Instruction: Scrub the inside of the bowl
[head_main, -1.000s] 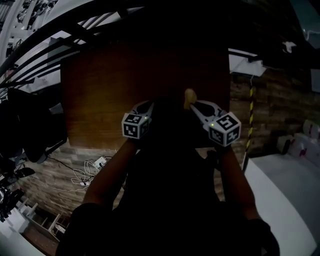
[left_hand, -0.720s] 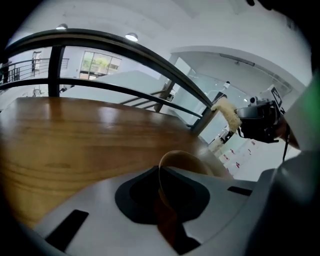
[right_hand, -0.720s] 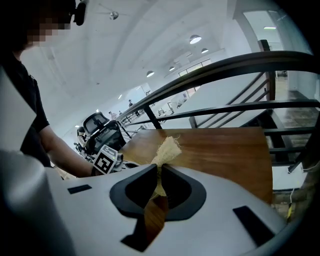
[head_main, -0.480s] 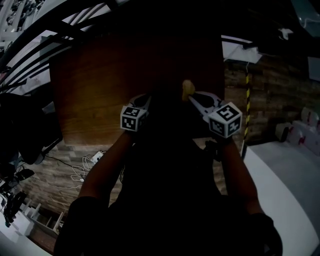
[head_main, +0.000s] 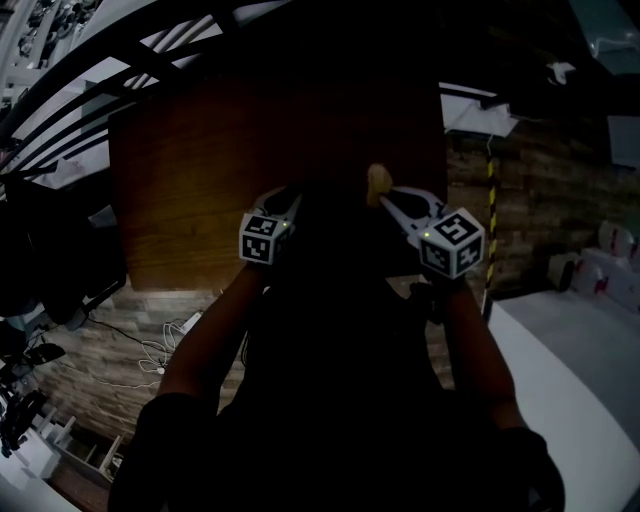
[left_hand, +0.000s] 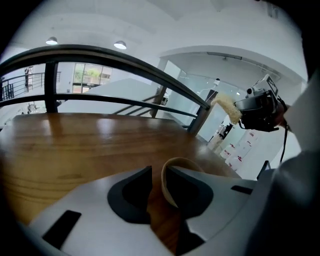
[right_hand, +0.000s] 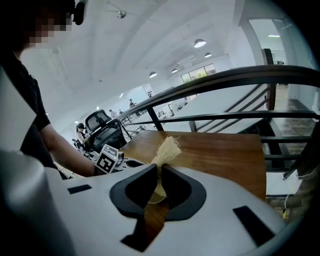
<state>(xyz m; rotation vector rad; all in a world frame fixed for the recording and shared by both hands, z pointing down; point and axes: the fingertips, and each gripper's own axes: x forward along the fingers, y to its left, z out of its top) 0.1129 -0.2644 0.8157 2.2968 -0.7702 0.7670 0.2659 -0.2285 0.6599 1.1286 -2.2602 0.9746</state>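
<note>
A tan bowl (left_hand: 164, 183) rests on the wooden table (left_hand: 75, 145). Its rim stands between the jaws of my left gripper (left_hand: 159, 173). Those jaws are opening: the rim lies by the right jaw, with a gap to the left one. My right gripper (right_hand: 160, 172) is shut on a pale fibrous scrubber (right_hand: 167, 149), held above the table just beside the bowl. The left gripper view shows that scrubber (left_hand: 225, 105) in the right gripper (left_hand: 260, 107) at the upper right. In the dark head view the scrubber (head_main: 378, 182) shows between both grippers; the bowl is lost in shadow.
A dark metal railing (left_hand: 125, 57) runs along the table's far side. The left gripper's marker cube (right_hand: 106, 159) and the person's arm sit left of the right gripper. Cables (head_main: 170, 345) lie on the floor below the table's near edge.
Both grippers stay close together over the table with the scrubber held between them; the head view has shifted slightly. Nothing else visibly moves.
</note>
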